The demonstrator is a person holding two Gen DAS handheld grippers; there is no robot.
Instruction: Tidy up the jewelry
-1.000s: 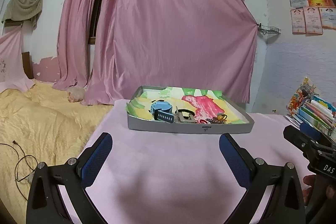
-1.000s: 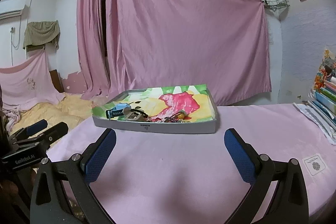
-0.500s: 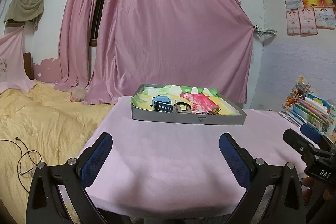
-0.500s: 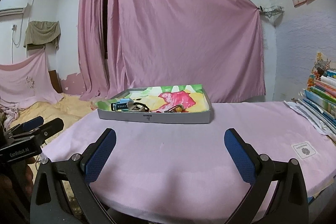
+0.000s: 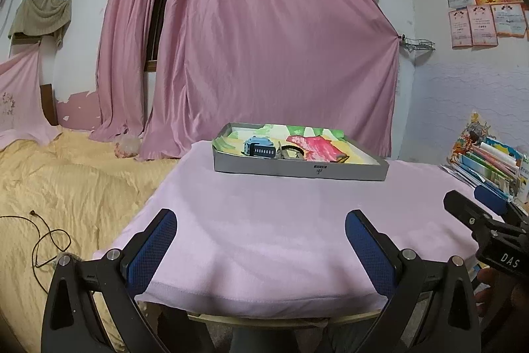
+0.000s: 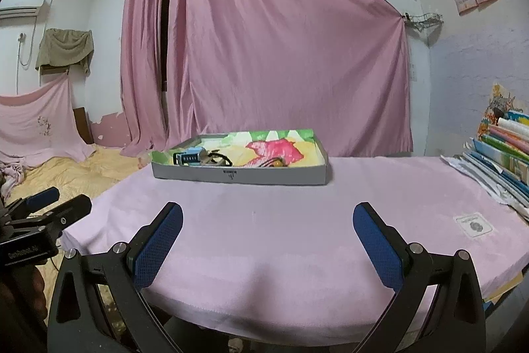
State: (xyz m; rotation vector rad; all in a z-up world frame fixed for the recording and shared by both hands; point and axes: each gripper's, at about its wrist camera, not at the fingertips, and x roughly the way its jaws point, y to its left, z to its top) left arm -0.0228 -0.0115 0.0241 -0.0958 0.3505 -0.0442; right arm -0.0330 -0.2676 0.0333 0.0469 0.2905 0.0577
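A shallow grey tray point(image 5: 299, 170) point(image 6: 238, 176) lined with colourful paper rests at the far side of a table covered in pink cloth point(image 5: 281, 220) point(image 6: 297, 220). Inside it lie a blue watch point(image 5: 259, 149) point(image 6: 188, 157), a dark strap point(image 5: 291, 152) point(image 6: 216, 157) and small brownish pieces point(image 5: 342, 158) point(image 6: 276, 162). My left gripper point(image 5: 261, 235) is open over the table's near edge, far back from the tray, holding nothing. My right gripper point(image 6: 267, 230) is open too, empty, equally far back. Each gripper shows at the edge of the other's view.
A stack of books and papers point(image 5: 496, 167) point(image 6: 502, 154) lies along the table's right side, with a small white card point(image 6: 473, 224) near it. A bed with a yellow cover point(image 5: 66, 187) and a cable point(image 5: 46, 240) is to the left. Pink curtains hang behind.
Both grippers have pulled back from the tray toward the table's near edge; the tray now looks smaller and farther. Both stayed open and empty.
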